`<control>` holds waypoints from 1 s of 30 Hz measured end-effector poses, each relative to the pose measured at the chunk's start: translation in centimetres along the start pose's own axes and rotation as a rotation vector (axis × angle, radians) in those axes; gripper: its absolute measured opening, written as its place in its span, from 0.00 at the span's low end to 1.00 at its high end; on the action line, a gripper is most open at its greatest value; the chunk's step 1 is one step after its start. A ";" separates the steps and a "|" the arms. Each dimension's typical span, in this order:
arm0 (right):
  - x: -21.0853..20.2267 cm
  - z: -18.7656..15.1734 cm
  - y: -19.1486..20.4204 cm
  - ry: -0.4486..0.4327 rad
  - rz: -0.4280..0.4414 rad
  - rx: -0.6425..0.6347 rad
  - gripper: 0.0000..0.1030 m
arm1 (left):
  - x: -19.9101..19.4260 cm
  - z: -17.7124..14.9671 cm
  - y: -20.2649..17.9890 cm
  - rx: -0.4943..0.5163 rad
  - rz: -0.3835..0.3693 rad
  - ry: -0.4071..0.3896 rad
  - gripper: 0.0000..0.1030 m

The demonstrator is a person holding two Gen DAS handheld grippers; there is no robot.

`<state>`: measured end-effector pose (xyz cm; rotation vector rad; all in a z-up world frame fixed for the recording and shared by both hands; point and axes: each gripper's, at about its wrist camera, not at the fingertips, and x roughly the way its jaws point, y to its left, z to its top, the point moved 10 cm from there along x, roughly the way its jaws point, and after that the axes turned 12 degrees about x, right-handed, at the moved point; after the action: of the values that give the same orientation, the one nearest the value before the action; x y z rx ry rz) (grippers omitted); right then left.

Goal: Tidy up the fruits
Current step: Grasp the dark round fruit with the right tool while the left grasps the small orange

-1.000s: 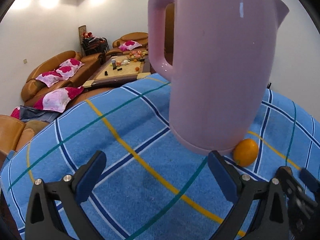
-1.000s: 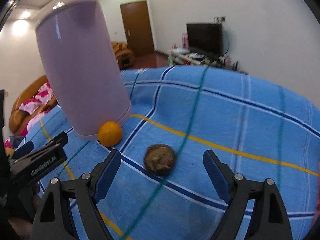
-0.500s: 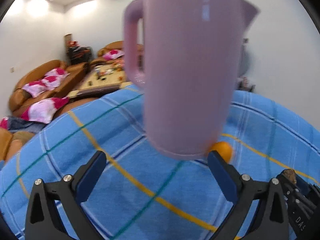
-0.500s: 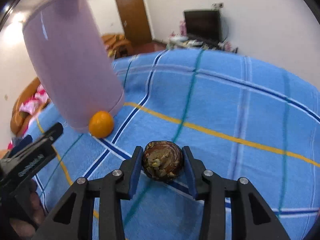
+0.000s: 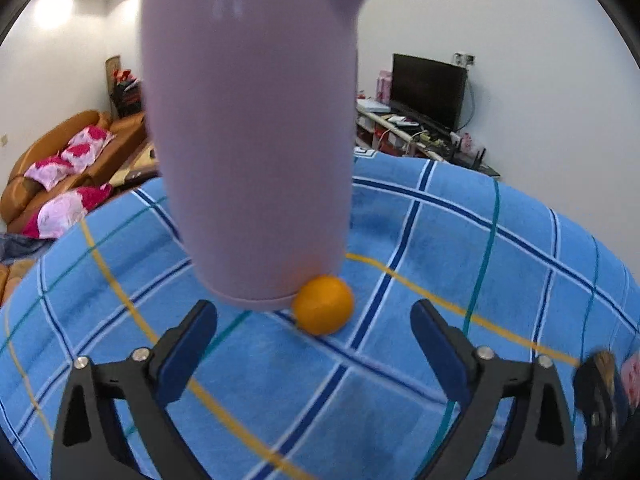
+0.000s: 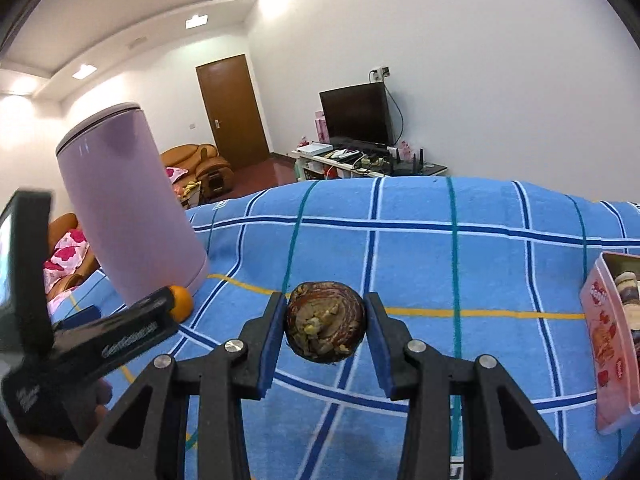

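A small orange (image 5: 322, 304) lies on the blue checked cloth (image 5: 440, 240) against the base of a pink kettle (image 5: 252, 140). My left gripper (image 5: 314, 340) is open, its fingers on either side of the orange and just short of it. My right gripper (image 6: 325, 334) is shut on a dark brown round fruit (image 6: 325, 322) and holds it above the cloth. The orange (image 6: 181, 302) also shows in the right wrist view, partly hidden behind the left gripper's body (image 6: 100, 344), beside the kettle (image 6: 128, 208).
A pink box (image 6: 612, 340) holding round items stands at the right edge of the cloth. Beyond the table are sofas (image 5: 60, 160) with pink cushions, a TV (image 6: 356, 114) on a low stand and a brown door (image 6: 232, 108).
My right gripper shut on the brown fruit and lifted it off the cloth. My left gripper swung right, bringing the orange between its open fingers.
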<state>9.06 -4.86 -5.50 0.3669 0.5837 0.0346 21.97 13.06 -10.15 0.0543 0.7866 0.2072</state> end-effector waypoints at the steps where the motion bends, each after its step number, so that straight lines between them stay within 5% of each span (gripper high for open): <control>1: -0.2 0.1 -0.3 -0.001 -0.002 0.003 0.40 | 0.6 -0.1 -0.2 -0.008 0.005 0.020 0.89; 6: 0.0 0.1 -0.8 0.014 -0.003 0.014 0.40 | 4.3 -1.7 -0.3 -0.116 0.000 0.151 0.77; 14: 1.4 -0.1 -0.4 0.043 0.007 0.009 0.40 | 4.3 -1.2 -0.6 -0.108 0.025 0.140 0.71; 22: 1.6 -0.2 -0.5 0.052 0.004 0.014 0.40 | 3.1 -2.2 1.2 -0.149 0.007 0.113 0.40; 30: 2.0 -0.2 -0.9 0.059 0.004 0.046 0.40 | 0.6 -3.8 1.8 -0.116 -0.031 0.092 0.40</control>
<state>10.61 -5.37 -7.03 0.4133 0.6427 0.0363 19.39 14.79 -12.99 -0.0777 0.8655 0.2274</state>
